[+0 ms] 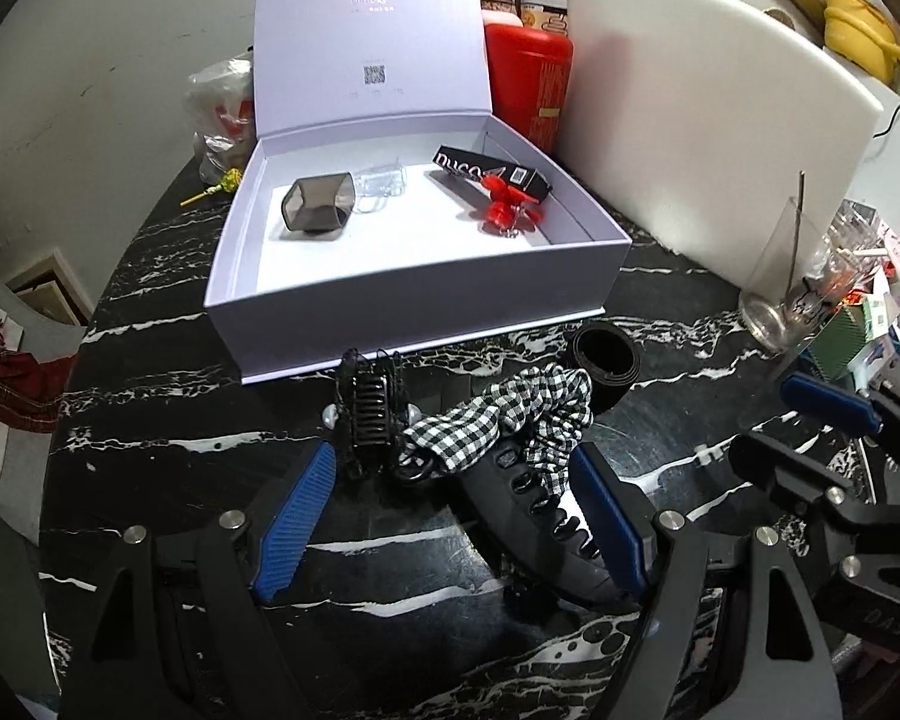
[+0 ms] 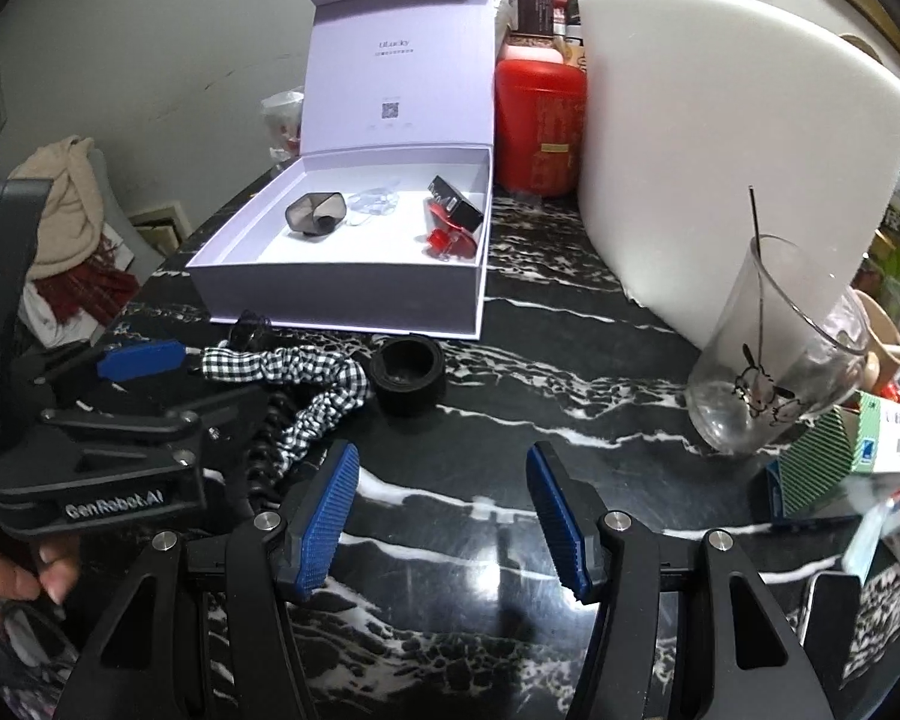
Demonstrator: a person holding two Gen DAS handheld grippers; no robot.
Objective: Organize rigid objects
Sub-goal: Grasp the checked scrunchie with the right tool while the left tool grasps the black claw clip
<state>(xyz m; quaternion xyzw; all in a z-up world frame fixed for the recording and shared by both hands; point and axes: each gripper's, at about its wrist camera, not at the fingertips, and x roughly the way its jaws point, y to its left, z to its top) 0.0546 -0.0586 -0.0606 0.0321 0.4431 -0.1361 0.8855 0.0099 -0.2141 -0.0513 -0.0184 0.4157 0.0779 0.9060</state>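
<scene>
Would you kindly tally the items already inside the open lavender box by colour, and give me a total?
Inside the lavender box:
Smoky grey: 1, the grey hexagonal container
Clear: 1, the clear hair clip
Black: 1, the black carton
Red: 1, the red hair clip
Total: 4

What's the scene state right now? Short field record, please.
box: lavender box, lid up
in box: grey case, clear item, black carton, red clip
on table: black claw clip, gingham scrunchie, black ring, long black clip
left gripper: open, over clips and scrunchie
right gripper: open, over bare table
</scene>
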